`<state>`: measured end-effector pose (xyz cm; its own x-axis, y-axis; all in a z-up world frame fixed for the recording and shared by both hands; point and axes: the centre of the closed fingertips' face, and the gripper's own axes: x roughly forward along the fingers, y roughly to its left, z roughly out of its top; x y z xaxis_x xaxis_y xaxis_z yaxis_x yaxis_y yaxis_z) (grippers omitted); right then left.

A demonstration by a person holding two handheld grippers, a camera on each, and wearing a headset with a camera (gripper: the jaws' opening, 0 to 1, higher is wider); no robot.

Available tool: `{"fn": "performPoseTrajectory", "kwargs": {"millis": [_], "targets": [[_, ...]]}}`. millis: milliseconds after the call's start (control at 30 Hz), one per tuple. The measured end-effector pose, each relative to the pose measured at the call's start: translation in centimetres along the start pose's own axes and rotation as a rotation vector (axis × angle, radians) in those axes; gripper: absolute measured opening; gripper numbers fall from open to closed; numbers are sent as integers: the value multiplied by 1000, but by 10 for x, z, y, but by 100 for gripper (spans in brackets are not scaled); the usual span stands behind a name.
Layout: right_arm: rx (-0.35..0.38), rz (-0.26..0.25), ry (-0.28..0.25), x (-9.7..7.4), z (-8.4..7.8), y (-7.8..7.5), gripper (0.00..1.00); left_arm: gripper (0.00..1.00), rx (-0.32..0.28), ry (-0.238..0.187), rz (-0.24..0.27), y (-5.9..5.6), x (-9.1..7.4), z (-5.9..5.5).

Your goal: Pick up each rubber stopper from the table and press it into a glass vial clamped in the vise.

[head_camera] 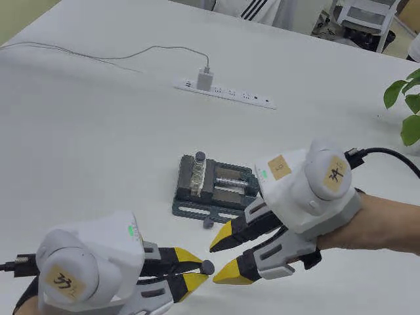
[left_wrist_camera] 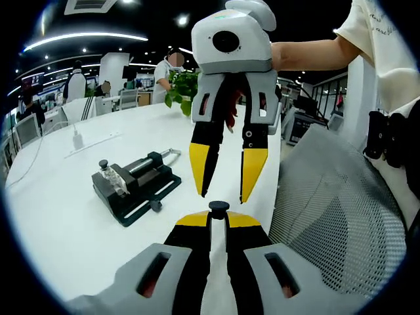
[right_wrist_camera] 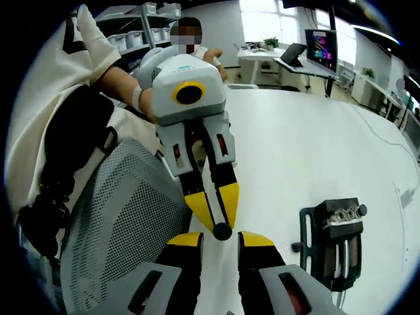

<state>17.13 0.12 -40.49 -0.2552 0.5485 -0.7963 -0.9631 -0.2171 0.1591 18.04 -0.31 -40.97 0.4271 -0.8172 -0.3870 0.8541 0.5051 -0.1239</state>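
Item one: my left gripper (head_camera: 202, 269), lower left of the head view, jaws clamped on a dark rubber stopper (head_camera: 207, 267), which is pinched at the very ends of the yellow tips and held in the air above the white counter (head_camera: 98, 144). In the left gripper view the same stopper sits at the tip of my jaws, low centre of the frame. Item two: my right gripper (head_camera: 215, 264), lower right of the head view, jaws apart with nothing between them. Their yellow tips point left at the held stopper and sit just beside it; whether they touch it I cannot tell. In the left gripper view this gripper hangs down from the top of the frame, tips spread just above the stopper. Item three: dark vise (head_camera: 213, 187), centre of the head view, resting on the counter, above both grippers in the frame and apart from them. Item four: glass vials (head_camera: 196, 176), a short row clamped upright in the left end of the vise; the vial at the upper end of the row carries a second stopper (head_camera: 200, 156) on its mouth. Item five: third stopper (head_camera: 209, 223), loose on the counter just below the vise base. Item six: white power strip (head_camera: 226, 93), upper centre, with a white charger (head_camera: 205, 80) plugged in. Item seven: green plant (head_camera: 407, 105), right edge. Item eight: grey mesh chair (left_wrist_camera: 335, 197), right side of the left gripper view.
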Motion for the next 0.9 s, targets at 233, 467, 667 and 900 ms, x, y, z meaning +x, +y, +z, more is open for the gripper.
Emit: {"fn": "performPoseTrajectory", "kwargs": {"millis": [233, 467, 667, 900], "targets": [[-22, 17, 32, 3, -4, 3, 13, 4, 4, 2, -4, -1, 0, -1], [-24, 23, 34, 5, -4, 3, 12, 4, 2, 2, -12, -3, 1, -1], [-28, 26, 46, 5, -5, 4, 12, 4, -1, 1, -15, -4, 3, 0], [-2, 20, 58, 6, -5, 2, 9, 4, -21, -1, -21, -5, 3, 0]]}}
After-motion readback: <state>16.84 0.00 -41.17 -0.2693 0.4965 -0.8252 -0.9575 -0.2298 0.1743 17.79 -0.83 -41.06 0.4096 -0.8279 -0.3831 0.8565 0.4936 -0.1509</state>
